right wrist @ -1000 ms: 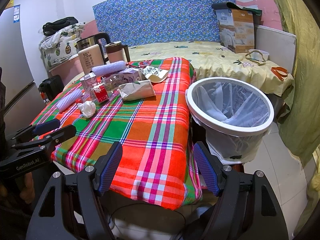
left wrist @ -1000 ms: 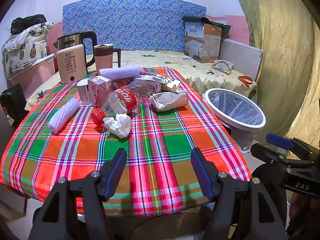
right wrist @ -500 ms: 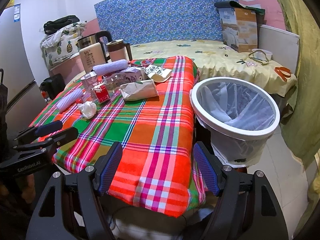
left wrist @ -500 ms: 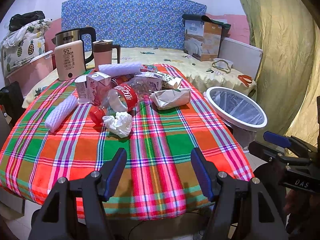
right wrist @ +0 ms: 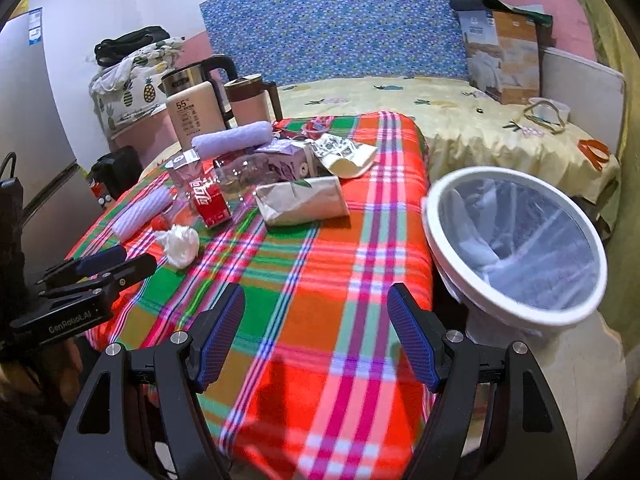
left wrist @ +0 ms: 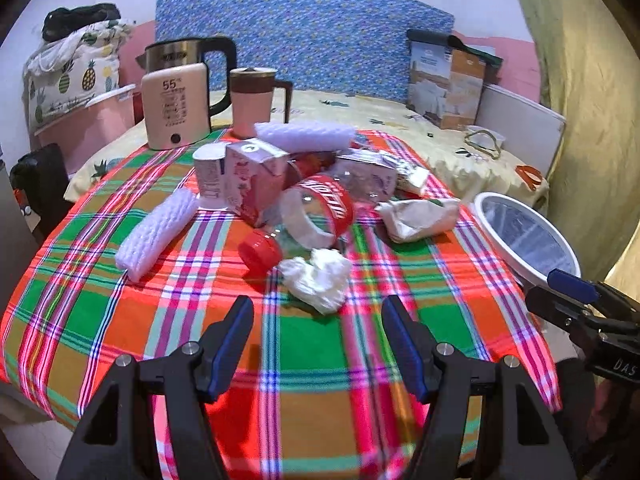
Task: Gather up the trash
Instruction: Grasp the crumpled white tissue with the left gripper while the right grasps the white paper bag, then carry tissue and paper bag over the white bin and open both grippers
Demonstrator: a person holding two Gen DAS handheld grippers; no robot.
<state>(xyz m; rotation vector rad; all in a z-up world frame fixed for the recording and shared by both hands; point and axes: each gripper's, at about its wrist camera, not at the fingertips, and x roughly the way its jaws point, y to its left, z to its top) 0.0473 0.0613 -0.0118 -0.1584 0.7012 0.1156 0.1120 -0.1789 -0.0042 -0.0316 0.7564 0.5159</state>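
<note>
Trash heaped toward the far side of the plaid table; both pairs of jaws wide and empty.

Left wrist view: left gripper [left wrist: 318,340] above the table's [left wrist: 312,344] near edge, jaws spread wide, holding nothing. Just ahead, a crumpled tissue [left wrist: 316,278], touching a red cap [left wrist: 260,250] and a clear bottle [left wrist: 320,216] lying on its side. Behind these, a pink carton [left wrist: 256,182], two white foam sleeves, a paper bag [left wrist: 420,218], then a kettle [left wrist: 188,80] and mug [left wrist: 256,100] at the far edge. White bin [left wrist: 524,236] past the right edge, right gripper [left wrist: 576,296] in front of it.

Right wrist view: right gripper [right wrist: 316,336] over the near right corner, jaws wide, empty. Lined bin [right wrist: 516,240] just beside the table's right edge. Tissue [right wrist: 180,246] near the left edge, left gripper [right wrist: 100,268] close beside it, not touching.
</note>
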